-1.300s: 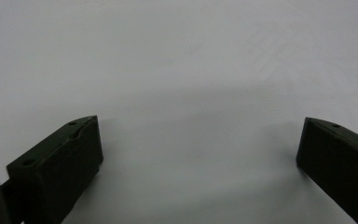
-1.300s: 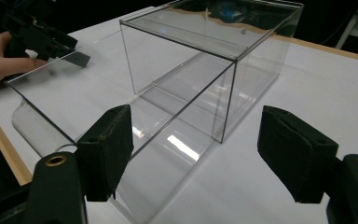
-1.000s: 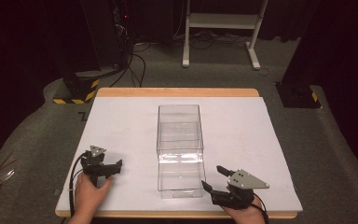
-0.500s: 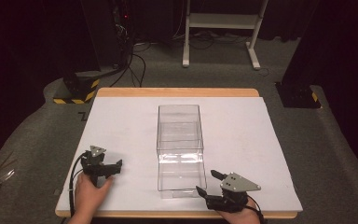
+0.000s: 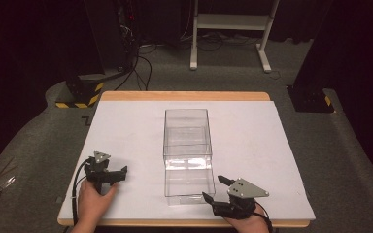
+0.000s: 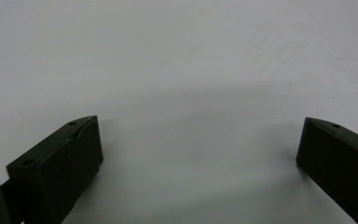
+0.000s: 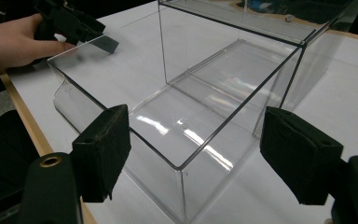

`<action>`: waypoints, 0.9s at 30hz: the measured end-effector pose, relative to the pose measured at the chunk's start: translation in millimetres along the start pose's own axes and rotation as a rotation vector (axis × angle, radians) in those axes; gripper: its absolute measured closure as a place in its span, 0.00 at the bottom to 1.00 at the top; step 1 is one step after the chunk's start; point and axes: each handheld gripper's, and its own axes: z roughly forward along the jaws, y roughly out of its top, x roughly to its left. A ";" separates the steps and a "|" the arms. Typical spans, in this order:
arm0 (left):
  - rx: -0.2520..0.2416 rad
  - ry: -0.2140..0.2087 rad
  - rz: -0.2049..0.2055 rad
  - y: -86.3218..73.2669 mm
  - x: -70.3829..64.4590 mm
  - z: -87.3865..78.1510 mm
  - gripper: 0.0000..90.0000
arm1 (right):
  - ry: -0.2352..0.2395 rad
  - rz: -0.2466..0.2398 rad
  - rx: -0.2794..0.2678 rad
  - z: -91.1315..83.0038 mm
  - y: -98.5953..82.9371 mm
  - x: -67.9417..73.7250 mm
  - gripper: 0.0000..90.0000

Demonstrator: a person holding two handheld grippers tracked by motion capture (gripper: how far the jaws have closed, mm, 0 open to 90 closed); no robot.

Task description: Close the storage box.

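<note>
Grippers both w/ jaws apart: right gripper (image 7: pixel 193 154) view faces clear box (image 7: pixel 200 107) near corner; left gripper (image 6: pixel 198 154) view, bare white tabletop (image 6: pixel 177 56).

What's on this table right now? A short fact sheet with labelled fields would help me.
Table: white top, wooden edge
Main thing: clear plastic box, mid-table, looks empty
Left gripper: open, low over bare table, left of box
Right gripper: open, pointed at the box's near right corner, not gripping
Hands: one on each gripper
</note>
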 end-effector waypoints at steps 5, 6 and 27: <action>-0.001 0.000 -0.001 -0.1 0.0 0.0 0.01 | -0.010 0.007 -0.007 4.3 2.8 -1.3 0.28; -0.001 0.000 -0.001 -0.1 0.0 0.0 0.01 | -0.009 0.009 -0.008 4.5 2.6 -1.6 0.28; -0.001 0.000 0.000 -0.1 0.0 0.0 0.01 | -0.014 -0.011 0.046 12.1 -7.4 2.3 0.29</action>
